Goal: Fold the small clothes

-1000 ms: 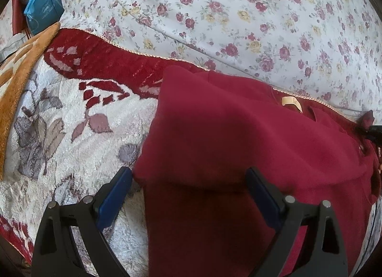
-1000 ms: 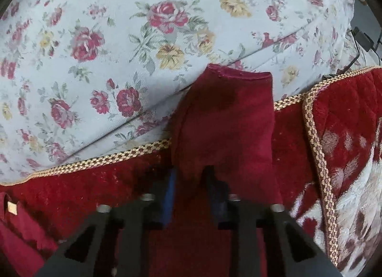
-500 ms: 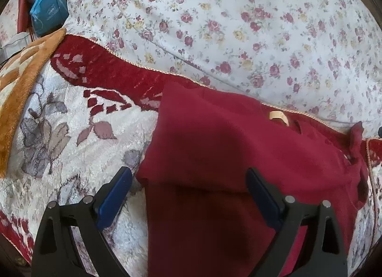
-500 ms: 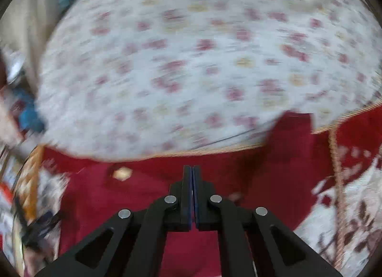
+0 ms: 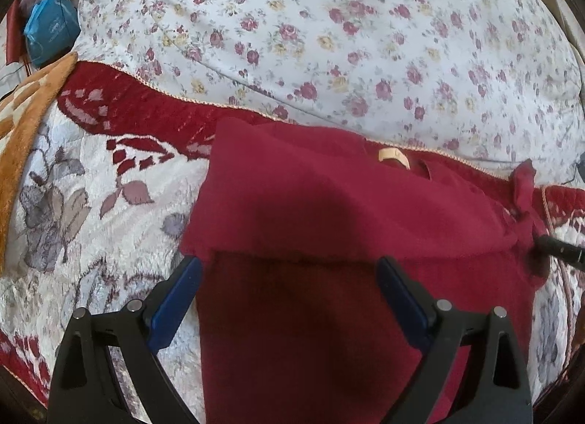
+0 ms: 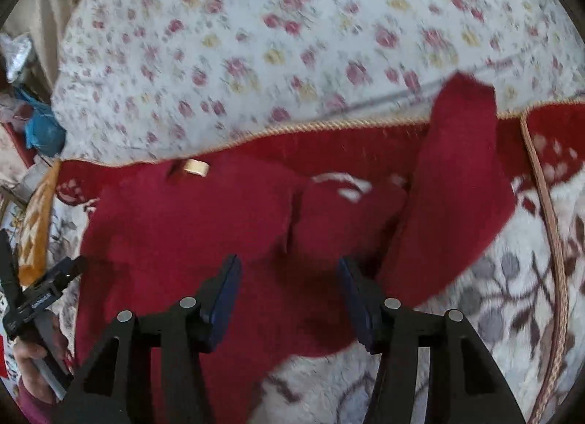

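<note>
Sleeve [image 6: 460,182] dropped, our right claw [image 6: 289,292] swung inward.
Its jaws are opening, empty (left claw [image 5: 289,288] gapes too); the sweater [image 5: 329,212] needs another fold.

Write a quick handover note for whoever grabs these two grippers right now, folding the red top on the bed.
Left gripper: open, jaws wide over the red top, nothing gripped.
Right gripper: jaws opening, nothing pressed between them; it hangs over the top's right side.
The top lies on the white and red blanket, neck label toward the floral cover.
Done: the left side is folded in over the body.
Left: the right sleeve is not folded in; it sticks out with its cuff reaching up onto the floral cover. Probably fold it across next, then fold the body.
</note>
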{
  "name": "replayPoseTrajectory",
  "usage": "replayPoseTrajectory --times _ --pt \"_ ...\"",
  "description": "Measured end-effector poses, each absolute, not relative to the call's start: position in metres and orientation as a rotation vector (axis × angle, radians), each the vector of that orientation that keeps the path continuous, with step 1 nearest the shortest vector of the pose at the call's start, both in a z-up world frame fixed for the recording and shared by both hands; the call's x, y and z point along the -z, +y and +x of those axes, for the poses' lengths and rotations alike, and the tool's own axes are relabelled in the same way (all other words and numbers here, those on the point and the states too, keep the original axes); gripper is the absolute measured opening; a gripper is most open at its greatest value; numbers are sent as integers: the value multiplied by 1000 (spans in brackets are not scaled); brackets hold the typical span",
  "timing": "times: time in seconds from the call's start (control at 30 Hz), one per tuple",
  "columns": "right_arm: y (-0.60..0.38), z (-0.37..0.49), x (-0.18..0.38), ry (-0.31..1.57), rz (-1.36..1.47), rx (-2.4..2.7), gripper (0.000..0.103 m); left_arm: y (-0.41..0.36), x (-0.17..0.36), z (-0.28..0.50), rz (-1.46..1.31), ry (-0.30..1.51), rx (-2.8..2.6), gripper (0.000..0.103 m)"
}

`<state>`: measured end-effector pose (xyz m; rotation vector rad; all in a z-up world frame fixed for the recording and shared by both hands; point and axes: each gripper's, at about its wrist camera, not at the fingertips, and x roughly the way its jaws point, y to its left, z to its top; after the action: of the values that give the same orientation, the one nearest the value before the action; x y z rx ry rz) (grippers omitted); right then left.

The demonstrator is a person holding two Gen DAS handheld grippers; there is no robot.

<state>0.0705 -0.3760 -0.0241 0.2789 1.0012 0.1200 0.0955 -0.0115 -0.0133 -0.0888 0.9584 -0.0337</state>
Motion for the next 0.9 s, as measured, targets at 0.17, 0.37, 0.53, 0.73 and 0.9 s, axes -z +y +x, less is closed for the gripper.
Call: replayPoseTrajectory --times 0.17,0.37,0.53,0.73,0.9 --pt "-423 91 6 880 267 61 76 -11 16 96 -102 969 24 95" --pt "-474 168 28 915 308 200 78 -18 18 102 -108 980 42 95" --pt "-492 218 65 991 331 258 78 -20 23 110 -87 991 39 95" --pt "-502 243 86 1037 248 325 55 -18 33 119 -87 1023 20 95" --pt "-523 221 63 998 326 241 10 -20 30 117 -84 1010 16 95"
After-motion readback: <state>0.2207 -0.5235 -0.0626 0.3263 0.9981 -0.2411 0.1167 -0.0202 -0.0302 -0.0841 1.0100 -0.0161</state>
